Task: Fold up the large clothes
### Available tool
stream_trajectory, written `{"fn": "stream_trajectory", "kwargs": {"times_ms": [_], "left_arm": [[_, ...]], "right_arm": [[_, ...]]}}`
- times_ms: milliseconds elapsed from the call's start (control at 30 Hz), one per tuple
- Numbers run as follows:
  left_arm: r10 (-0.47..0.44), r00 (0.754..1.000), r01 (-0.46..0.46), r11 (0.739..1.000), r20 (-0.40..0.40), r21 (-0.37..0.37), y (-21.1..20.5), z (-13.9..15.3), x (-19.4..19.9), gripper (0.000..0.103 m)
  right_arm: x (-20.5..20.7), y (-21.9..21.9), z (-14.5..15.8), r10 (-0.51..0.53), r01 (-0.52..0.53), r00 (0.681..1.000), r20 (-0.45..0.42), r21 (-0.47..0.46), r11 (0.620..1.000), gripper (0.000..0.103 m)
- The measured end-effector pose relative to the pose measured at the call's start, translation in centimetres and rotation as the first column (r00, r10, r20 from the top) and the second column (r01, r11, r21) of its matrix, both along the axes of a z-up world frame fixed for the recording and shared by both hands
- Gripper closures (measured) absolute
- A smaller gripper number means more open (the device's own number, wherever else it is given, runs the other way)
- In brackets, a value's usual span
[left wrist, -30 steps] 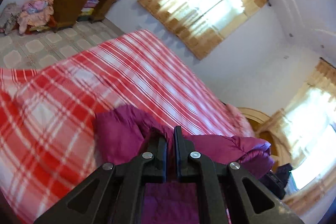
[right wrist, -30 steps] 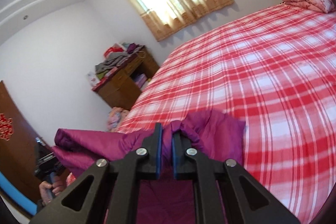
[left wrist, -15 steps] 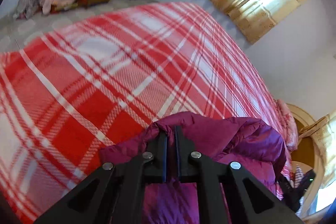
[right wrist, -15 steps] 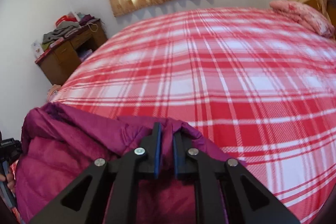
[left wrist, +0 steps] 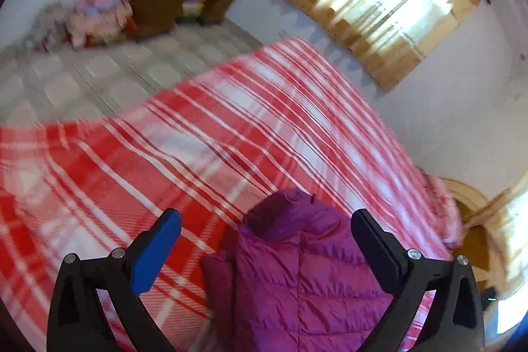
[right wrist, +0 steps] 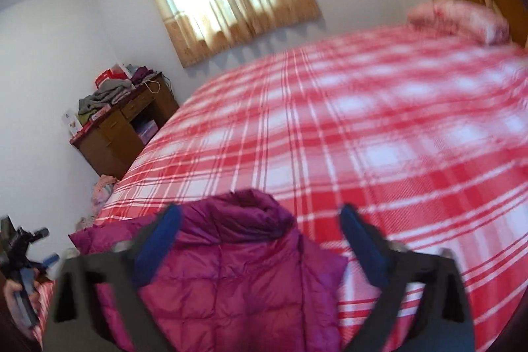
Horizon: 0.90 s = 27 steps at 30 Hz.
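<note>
A magenta quilted puffer jacket (left wrist: 297,279) lies on the red and white plaid bed cover (left wrist: 198,154). In the left wrist view its rounded top edge sits between the fingers of my left gripper (left wrist: 265,216), whose jaws are opening wide, and neither pad touches the fabric. In the right wrist view the jacket (right wrist: 231,279) spreads below my right gripper (right wrist: 260,213). Those jaws are opening too, astride the jacket's folded top, with the pads clear of it. The picture of the right gripper is blurred.
The bed cover (right wrist: 363,137) stretches far ahead to a pink pillow (right wrist: 462,18) by the headboard. A wooden desk (right wrist: 122,134) piled with clothes stands against the wall, with clothing heaps (left wrist: 99,12) on the tiled floor. A hand (right wrist: 13,296) shows at the left edge.
Both grippers were shut on the jacket's edge and have let go with jaws spread. The jacket now rests on the bed. Both hands dropped lower.
</note>
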<state>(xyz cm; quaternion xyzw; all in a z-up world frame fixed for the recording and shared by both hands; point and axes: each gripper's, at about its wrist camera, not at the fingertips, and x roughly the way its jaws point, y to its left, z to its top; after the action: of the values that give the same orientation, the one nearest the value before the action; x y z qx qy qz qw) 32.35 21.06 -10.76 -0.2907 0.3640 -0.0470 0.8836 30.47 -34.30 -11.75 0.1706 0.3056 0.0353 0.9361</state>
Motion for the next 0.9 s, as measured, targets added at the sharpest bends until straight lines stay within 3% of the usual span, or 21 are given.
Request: {"fn": "stream_trajectory", "kwargs": {"times_ms": [33, 167, 267, 367, 400, 467, 533, 600, 667, 800, 900], "left_arm": [[-0.006, 1.000, 0.005, 0.999, 0.009, 0.038, -0.8, 0.6, -0.2, 0.001], [-0.116, 0.993, 0.113, 0.975, 0.006, 0.193, -6.7, 1.3, 0.6, 0.001], [-0.154, 0.988, 0.151, 0.951, -0.009, 0.270, -11.2, 0.2, 2.4, 0.001], [-0.203, 0.978, 0.208, 0.924, -0.047, 0.322, -15.1, -1.5, 4.0, 0.001], [-0.218, 0.974, 0.224, 0.914, -0.055, 0.339, -16.3, -2.1, 4.5, 0.001], [-0.221, 0.973, 0.231, 0.892, -0.070, 0.389, -17.9, -3.3, 5.3, 0.001], [-0.200, 0.975, 0.220, 0.864, -0.093, 0.454, -18.7, -4.8, 6.2, 0.001], [-0.190, 0.976, 0.218, 0.863, -0.107, 0.455, -18.9, -6.3, 6.8, 0.001], [-0.186, 0.978, 0.209, 0.874, -0.095, 0.438, -18.8, -7.1, 6.7, 0.001], [-0.183, 0.982, 0.187, 0.871, -0.054, 0.453, -19.3, -7.8, 6.1, 0.001], [-0.177, 0.983, 0.176, 0.876, -0.041, 0.449, -19.3, -8.3, 6.3, 0.001]], "right_arm": [[-0.2, 0.5, 0.9, 0.023, -0.023, 1.000, 0.001, -0.025, 0.999, 0.040], [0.2, 5.0, 3.3, 0.122, -0.120, 0.992, 0.008, -0.137, 0.983, 0.042], [1.6, 9.2, 3.8, 0.197, -0.190, 0.980, 0.007, -0.233, 0.954, 0.042], [4.3, 12.0, 1.8, 0.230, -0.234, 0.972, -0.046, -0.230, 0.945, 0.045], [5.2, 12.6, 0.8, 0.239, -0.250, 0.968, -0.075, -0.211, 0.945, 0.050], [7.3, 13.9, -1.6, 0.245, -0.273, 0.958, -0.152, -0.208, 0.939, 0.069], [8.3, 14.4, -3.8, 0.216, -0.262, 0.957, -0.193, -0.266, 0.928, 0.070], [8.8, 14.4, -6.3, 0.190, -0.252, 0.958, -0.213, -0.319, 0.914, 0.070], [8.8, 13.7, -7.9, 0.190, -0.255, 0.955, -0.226, -0.304, 0.918, 0.071], [8.4, 12.0, -9.0, 0.174, -0.220, 0.964, -0.199, -0.241, 0.945, 0.071], [8.6, 12.5, -9.1, 0.169, -0.218, 0.965, -0.203, -0.249, 0.944, 0.071]]}}
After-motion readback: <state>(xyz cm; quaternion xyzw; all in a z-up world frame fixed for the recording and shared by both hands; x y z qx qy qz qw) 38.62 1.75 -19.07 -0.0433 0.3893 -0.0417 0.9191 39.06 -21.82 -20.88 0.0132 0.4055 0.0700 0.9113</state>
